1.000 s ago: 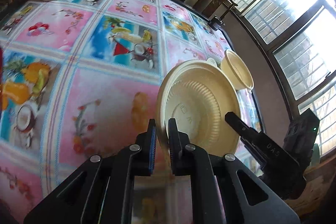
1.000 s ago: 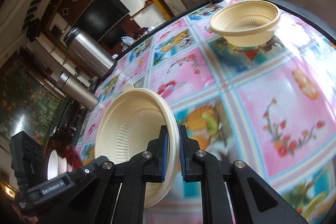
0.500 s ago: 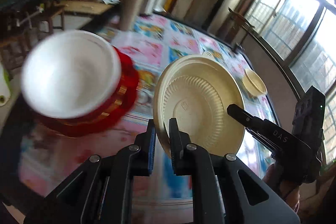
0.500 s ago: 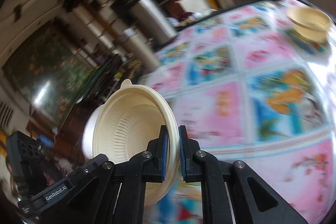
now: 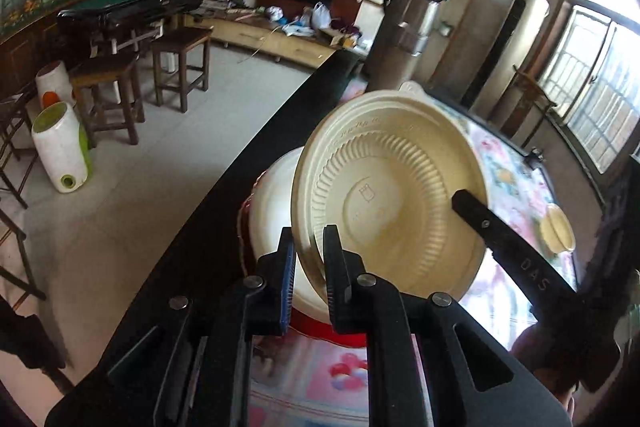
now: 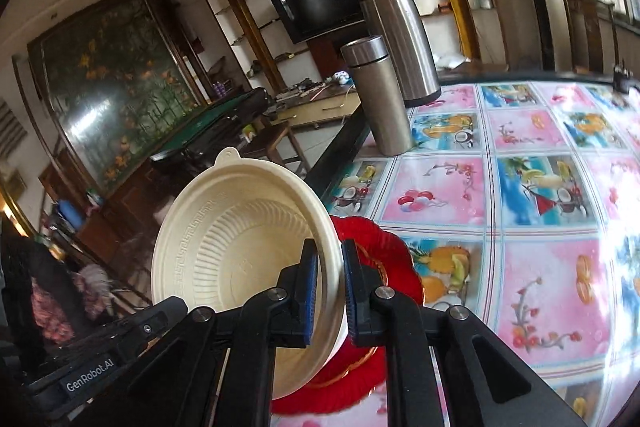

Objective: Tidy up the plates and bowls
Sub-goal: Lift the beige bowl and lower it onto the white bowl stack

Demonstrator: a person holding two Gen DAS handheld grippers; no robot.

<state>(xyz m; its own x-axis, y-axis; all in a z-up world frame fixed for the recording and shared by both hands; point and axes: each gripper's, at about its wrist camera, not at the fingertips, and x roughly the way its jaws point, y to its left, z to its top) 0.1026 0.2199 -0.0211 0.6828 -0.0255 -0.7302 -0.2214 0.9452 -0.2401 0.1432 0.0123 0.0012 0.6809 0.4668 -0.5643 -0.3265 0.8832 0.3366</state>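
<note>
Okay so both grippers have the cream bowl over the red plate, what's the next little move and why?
Probably ease the cream bowl down and level it onto the white bowl on the red plate. Both the left gripper and right gripper pinch its rim, it is tilted, and the stack lies right beneath it.

Both grippers are matte black plastic: the left gripper (image 5: 309, 259) and right gripper (image 6: 329, 281) each carry jaws lined with ribbed blue pads, and silver round screws sit behind the jaws on the angular linkage arms; white lettering reads "DAS" and "GenRobot.AI" on the bodies
</note>
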